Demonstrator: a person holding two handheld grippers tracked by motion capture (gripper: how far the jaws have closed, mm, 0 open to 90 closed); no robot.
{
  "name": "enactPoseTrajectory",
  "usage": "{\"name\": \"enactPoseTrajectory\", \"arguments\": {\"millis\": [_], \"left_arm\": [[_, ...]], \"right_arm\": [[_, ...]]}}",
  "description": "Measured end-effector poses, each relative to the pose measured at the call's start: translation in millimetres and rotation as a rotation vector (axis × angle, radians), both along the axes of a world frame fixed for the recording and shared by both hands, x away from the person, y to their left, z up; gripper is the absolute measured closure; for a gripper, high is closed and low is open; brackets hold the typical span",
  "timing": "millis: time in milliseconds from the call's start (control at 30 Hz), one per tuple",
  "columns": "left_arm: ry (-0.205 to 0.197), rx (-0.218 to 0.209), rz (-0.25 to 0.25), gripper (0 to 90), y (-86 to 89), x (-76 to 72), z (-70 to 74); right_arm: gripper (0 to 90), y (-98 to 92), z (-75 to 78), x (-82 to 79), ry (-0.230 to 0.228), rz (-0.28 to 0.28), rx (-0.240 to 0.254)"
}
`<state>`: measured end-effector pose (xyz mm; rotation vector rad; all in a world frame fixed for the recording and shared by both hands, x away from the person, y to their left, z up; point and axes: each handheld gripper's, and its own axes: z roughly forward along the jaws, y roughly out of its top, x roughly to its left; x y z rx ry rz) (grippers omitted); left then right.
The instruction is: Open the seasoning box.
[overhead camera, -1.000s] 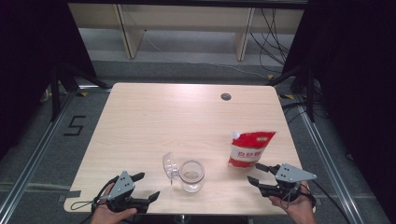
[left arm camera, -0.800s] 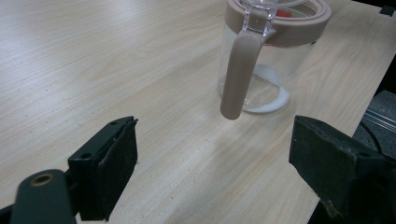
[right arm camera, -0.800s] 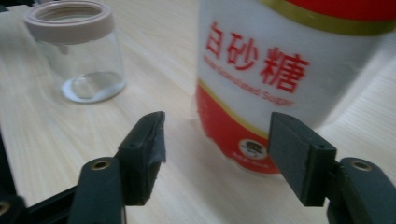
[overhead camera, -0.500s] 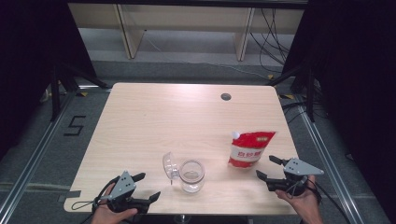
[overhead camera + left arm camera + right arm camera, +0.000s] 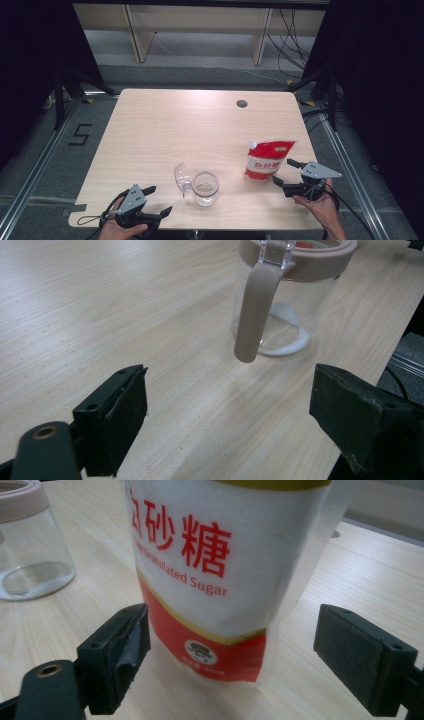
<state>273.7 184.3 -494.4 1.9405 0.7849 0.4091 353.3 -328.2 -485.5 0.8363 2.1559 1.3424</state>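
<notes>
A red and white pouch of granulated sugar (image 5: 267, 159) stands upright at the right of the table (image 5: 165, 130). Its printed face (image 5: 210, 575) is close in the right gripper view, just beyond the jaws. My right gripper (image 5: 287, 172) is open, right of the pouch's lower edge, held by a hand (image 5: 320, 205). A clear glass jar (image 5: 205, 188) with a beige rim and a flipped-open lid (image 5: 181, 177) stands near the front middle; a little white sugar lies in its bottom (image 5: 287, 337). My left gripper (image 5: 157, 200) is open at the front left, pointing toward the jar, with nothing between its fingers.
A round cable hole (image 5: 242, 104) sits in the table's far right part. Wooden shelving (image 5: 200, 25) stands behind the table on a grey floor. A floor mark reading 5 (image 5: 80, 135) lies to the left. Metal rails (image 5: 30, 175) run along both sides.
My right gripper has moved right and then forward, closer to the sugar pouch's lower right side. The left gripper, the jar and the pouch have stayed put.
</notes>
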Motion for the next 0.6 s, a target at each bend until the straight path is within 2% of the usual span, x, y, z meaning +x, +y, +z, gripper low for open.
{"name": "enactPoseTrajectory", "arguments": {"millis": [33, 67, 100, 133, 167, 200, 233, 300, 400, 467, 500, 600], "left_arm": [[0.0, 0.0, 0.0, 15.2, 0.0, 0.0, 0.0], [0.0, 0.0, 0.0, 15.2, -0.2, -0.1, 0.0], [0.0, 0.0, 0.0, 15.1, -0.1, 0.1, -0.1], [0.0, 0.001, 0.0, 15.1, -0.1, 0.1, -0.1], [-0.004, -0.003, -0.002, 15.1, -0.2, 0.7, -0.6], [-0.002, -0.003, 0.0, 15.1, -0.3, 0.7, -0.7], [-0.015, 0.015, -0.012, 15.1, 0.9, 1.8, 0.0], [-0.015, 0.018, -0.011, 15.1, 1.1, 2.0, 0.1], [0.005, -0.005, 0.007, 15.1, -0.4, 0.8, -0.8], [0.005, 0.0, 0.006, 15.2, -0.1, 0.8, -0.8], [-0.019, 0.034, -0.011, 15.2, 1.4, 2.6, -0.5], [-0.017, 0.037, -0.01, 15.2, 1.0, 2.8, -0.9]], "right_arm": [[15.9, 0.8, 0.1, -0.9, 0.013, -0.007, 0.005], [15.9, 0.8, -0.3, 2.1, -0.015, 0.004, 0.005], [15.9, 1.2, 0.2, 2.0, 0.004, 0.003, 0.008], [15.9, 1.7, 0.6, 3.2, 0.002, 0.002, 0.015], [15.8, 1.4, 0.6, 5.1, -0.016, 0.004, 0.003], [15.9, 1.4, 0.7, 7.4, -0.014, 0.013, -0.002], [16.0, 2.1, 0.8, 8.8, -0.007, 0.022, 0.002], [16.0, 3.4, 0.1, 10.8, -0.021, 0.032, 0.002], [16.1, 7.5, 0.1, 14.2, -0.012, 0.041, -0.003], [15.9, 9.5, 1.2, 15.6, -0.01, 0.029, -0.009], [16.0, 11.4, 1.5, 17.2, -0.019, 0.046, -0.007], [15.8, 13.9, 1.3, 20.2, -0.02, 0.052, 0.002]]}}
